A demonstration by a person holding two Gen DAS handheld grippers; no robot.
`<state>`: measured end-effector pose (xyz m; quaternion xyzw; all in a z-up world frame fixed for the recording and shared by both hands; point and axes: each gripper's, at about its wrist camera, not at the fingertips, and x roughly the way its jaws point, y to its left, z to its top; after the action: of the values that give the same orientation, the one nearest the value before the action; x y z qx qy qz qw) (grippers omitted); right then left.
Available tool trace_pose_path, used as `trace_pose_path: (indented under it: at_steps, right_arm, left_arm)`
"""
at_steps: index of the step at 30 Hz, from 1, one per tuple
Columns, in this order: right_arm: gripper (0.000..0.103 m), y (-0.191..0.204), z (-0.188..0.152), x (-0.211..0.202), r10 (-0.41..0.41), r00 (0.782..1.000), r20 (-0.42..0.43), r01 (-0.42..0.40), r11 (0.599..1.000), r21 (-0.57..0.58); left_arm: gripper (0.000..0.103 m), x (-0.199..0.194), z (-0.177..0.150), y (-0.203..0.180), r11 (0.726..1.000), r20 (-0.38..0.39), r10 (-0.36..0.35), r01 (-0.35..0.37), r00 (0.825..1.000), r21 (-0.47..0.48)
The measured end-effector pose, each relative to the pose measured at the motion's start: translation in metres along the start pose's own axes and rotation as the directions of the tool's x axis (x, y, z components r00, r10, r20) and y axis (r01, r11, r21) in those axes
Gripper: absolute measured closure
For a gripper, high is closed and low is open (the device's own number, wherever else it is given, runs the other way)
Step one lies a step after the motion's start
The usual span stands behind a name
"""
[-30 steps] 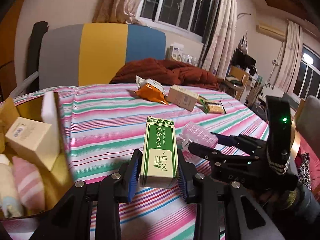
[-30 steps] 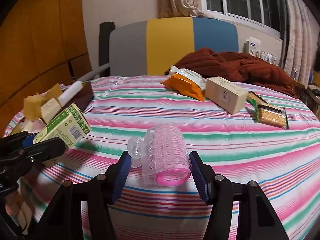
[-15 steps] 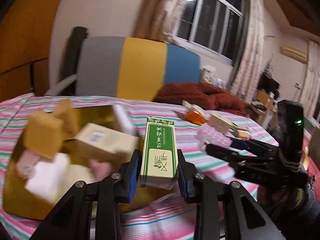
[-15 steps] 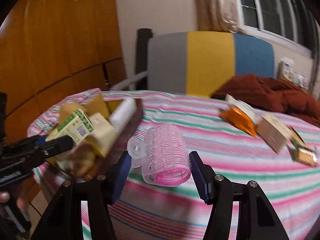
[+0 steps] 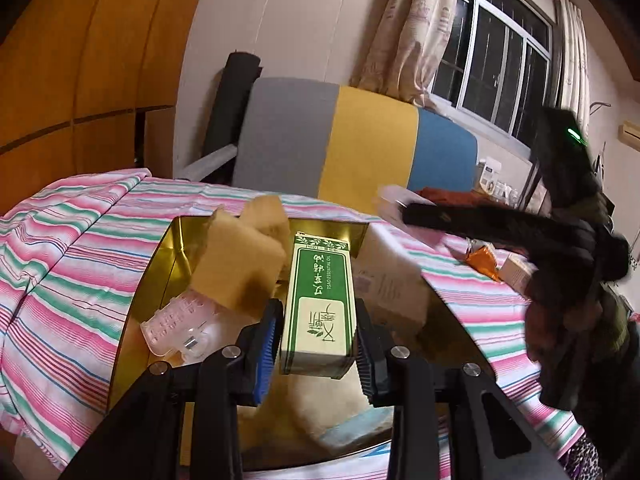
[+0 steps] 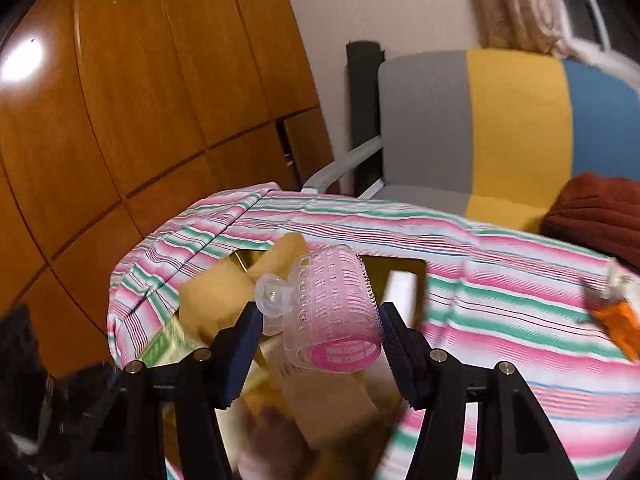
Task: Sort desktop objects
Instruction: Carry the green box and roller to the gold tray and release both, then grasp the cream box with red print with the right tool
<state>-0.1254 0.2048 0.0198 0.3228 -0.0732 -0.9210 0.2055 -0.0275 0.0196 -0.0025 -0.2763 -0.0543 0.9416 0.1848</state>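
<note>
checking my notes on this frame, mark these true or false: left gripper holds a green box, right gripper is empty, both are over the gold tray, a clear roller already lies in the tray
1. The left gripper holds a green and cream carton. True.
2. The right gripper is empty. False: it is shut on a pink plastic hair roller.
3. Both grippers hang over the gold metal tray. True.
4. A clear plastic hair roller lies in the tray. True.
5. The tray holds nothing else. False: yellow sponge blocks sit in it.
</note>
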Motion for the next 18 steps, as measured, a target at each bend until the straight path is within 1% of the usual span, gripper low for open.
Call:
trace_pose_path:
  at_steps: [3,5,6,7,10,13,15,18]
  right_arm:
    - [0.042,-0.008,0.002,0.018,-0.006,1.0,-0.015,0.007,0.999,0.046]
    - [0.036,-0.013,-0.001,0.02,0.002,1.0,-0.019,0.0,0.997,0.075]
    - [0.035,-0.015,-0.002,0.019,0.007,1.0,-0.014,-0.005,0.996,0.085]
    - [0.035,-0.018,-0.005,0.016,0.003,1.0,-0.004,-0.003,0.996,0.092]
    - [0.035,-0.028,-0.011,0.0,-0.003,1.0,0.013,0.002,0.994,0.106]
    - [0.035,-0.041,-0.021,-0.018,-0.021,0.999,0.035,0.016,0.991,0.134]
    - [0.034,-0.055,-0.031,-0.032,-0.047,0.998,0.043,0.04,0.987,0.157]
    - [0.032,-0.084,-0.053,-0.056,-0.103,0.994,0.042,0.093,0.975,0.204]
  left_arm:
    - [0.061,-0.001,-0.004,0.008,1.0,-0.011,-0.005,0.005,1.0,-0.019]
    - [0.057,0.0,-0.006,0.012,1.0,-0.012,-0.009,0.009,1.0,-0.03]
    - [0.055,0.0,-0.006,0.013,0.999,-0.01,-0.011,0.011,1.0,-0.036]
    - [0.054,-0.001,-0.006,0.014,0.999,-0.007,-0.013,0.013,1.0,-0.043]
    - [0.054,-0.002,-0.005,0.016,0.998,0.004,-0.01,0.01,1.0,-0.056]
    - [0.054,-0.005,-0.002,0.011,0.999,0.022,-0.007,0.008,1.0,-0.05]
    - [0.054,-0.008,-0.001,0.005,0.999,0.032,-0.005,0.006,0.999,-0.037]
    - [0.054,-0.01,0.001,-0.01,1.0,0.034,-0.03,0.03,0.999,-0.006]
